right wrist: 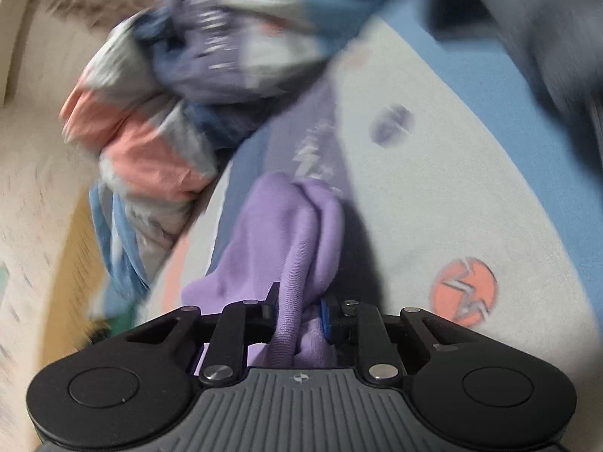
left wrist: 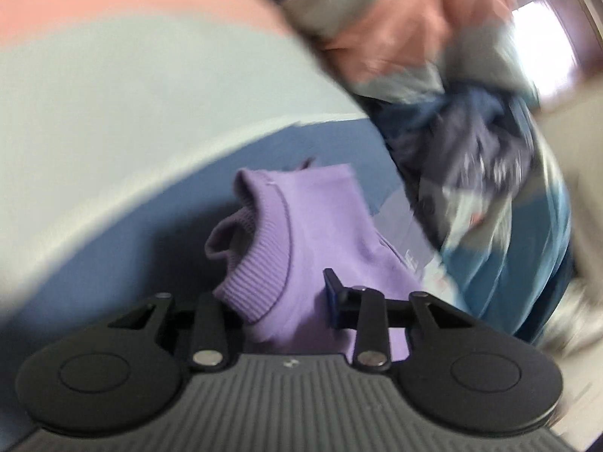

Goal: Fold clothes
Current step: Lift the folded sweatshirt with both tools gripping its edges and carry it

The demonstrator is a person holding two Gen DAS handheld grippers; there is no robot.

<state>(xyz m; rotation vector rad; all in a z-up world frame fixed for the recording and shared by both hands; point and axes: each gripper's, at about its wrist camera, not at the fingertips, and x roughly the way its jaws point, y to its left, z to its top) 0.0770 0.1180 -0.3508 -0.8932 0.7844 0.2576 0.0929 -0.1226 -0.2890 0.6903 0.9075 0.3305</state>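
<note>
Evidently both grippers had hold of the same lilac sweatshirt point(left wrist: 301, 226). The left gripper point(left wrist: 279, 301) had its jaws set fairly wide apart around the garment's ribbed band point(left wrist: 264, 256), with cloth filling the gap between them, though the left finger was hidden behind the fabric, so how firmly it pinched could not be told. The right gripper point(right wrist: 297, 312) had its jaws drawn narrow on a bunched fold of the sweatshirt, a ribbed edge running down between the fingers. The sweatshirt hung above a bedsheet point(right wrist: 433, 207) patterned in white, blue and coral. Beyond it, blurred by motion, lay a crumpled heap of other clothes point(right wrist: 181, 113) in coral, grey and navy.
</note>
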